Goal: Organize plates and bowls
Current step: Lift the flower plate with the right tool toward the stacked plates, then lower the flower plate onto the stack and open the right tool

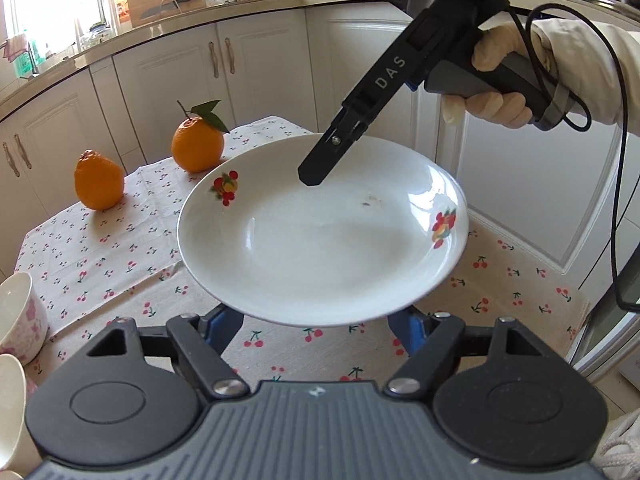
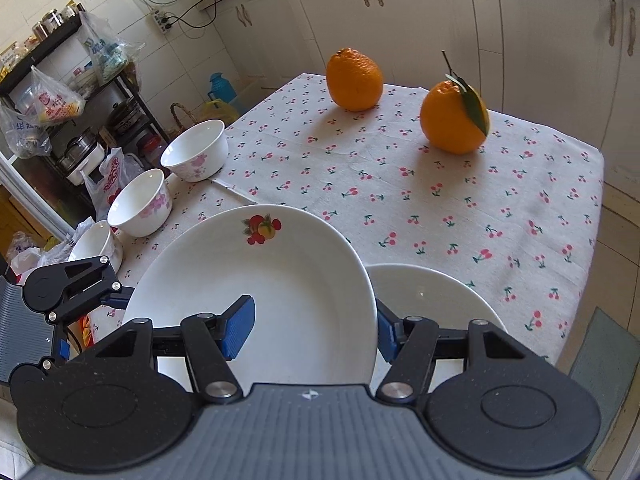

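Two tools (image 1: 320,328) (image 2: 316,330), one raised plate (image 1: 320,236)

Cloth btwn oranges (image 2: 354,79) & bowls (image 2: 195,149) open; raised plate (image 2: 256,300) blocks near side.

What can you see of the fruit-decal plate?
White glossy ceramic-looking plate, shallow, with red-and-yellow fruit decals on its rim and a small dark smudge inside. It sits tilted above the cherry-print tablecloth, overlapping a second white plate. The open right gripper straddles its rim; left gripper fingertips are hidden beneath its near edge.
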A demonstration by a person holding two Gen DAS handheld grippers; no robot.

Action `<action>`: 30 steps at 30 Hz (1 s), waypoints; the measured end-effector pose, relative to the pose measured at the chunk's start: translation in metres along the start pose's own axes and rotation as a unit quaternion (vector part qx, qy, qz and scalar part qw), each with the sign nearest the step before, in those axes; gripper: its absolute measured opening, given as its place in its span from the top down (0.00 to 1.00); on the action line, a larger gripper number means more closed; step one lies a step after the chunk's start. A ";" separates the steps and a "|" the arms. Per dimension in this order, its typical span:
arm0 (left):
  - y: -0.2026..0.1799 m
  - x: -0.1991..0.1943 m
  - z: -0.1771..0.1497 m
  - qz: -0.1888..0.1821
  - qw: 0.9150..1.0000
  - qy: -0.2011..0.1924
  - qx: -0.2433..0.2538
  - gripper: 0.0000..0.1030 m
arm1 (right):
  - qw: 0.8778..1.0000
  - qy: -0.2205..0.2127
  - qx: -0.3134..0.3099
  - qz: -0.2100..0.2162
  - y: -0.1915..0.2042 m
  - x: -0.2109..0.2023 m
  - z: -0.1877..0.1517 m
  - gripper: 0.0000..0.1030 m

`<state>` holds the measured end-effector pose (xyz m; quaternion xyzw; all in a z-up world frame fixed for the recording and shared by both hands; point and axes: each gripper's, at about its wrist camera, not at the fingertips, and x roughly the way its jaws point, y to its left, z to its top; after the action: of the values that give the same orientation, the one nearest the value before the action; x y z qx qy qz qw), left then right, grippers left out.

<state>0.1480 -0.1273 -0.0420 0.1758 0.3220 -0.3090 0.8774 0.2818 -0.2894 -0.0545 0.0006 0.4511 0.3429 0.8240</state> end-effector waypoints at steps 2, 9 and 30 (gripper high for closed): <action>-0.003 0.004 0.002 -0.008 1.000 -0.001 0.008 0.23 | 1.000 -0.002 0.008 -0.006 -0.005 -0.005 -0.006 0.35; -0.012 0.018 0.008 -0.027 0.999 0.003 0.022 0.23 | 0.999 -0.006 0.031 -0.021 -0.021 -0.014 -0.023 0.34; -0.014 0.046 0.022 -0.051 0.998 0.016 0.034 0.23 | 0.997 -0.005 0.062 -0.039 -0.049 -0.014 -0.040 0.34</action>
<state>0.1765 -0.1690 -0.0581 0.1940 0.3340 -0.3613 0.8487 0.2749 -0.3471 -0.0827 0.0352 0.4672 0.2818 0.8373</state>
